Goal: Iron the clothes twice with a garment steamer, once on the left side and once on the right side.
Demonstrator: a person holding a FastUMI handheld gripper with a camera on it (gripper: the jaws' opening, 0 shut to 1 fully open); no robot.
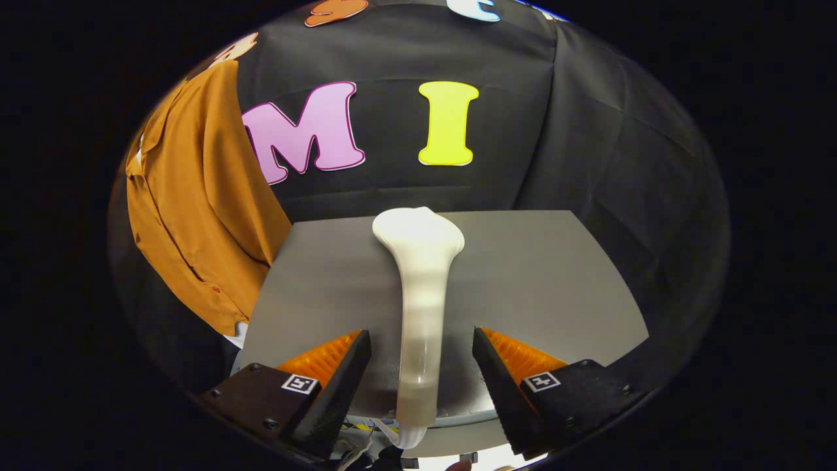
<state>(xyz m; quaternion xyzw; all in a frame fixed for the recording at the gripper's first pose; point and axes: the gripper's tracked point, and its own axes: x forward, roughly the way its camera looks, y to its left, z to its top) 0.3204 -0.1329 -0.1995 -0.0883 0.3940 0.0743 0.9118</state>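
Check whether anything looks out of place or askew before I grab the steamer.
Nothing stands out. The garment steamer lies on the grey table, its handle between the open gripper's fingers, untouched. The orange shirt hangs beyond the table's left edge, undamaged, with ordinary folds.

My one view rides the tool (422,386) | faces forward over the counter (543,275) | close, low, toward booth wall (588,131)

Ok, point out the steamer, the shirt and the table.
steamer (422,288): gripper view, on its neck, between the open fingers of the tool (422,356).
shirt (196,196): gripper view, on its front panel, hanging beside the table.
table (543,281): gripper view, on its bare top.
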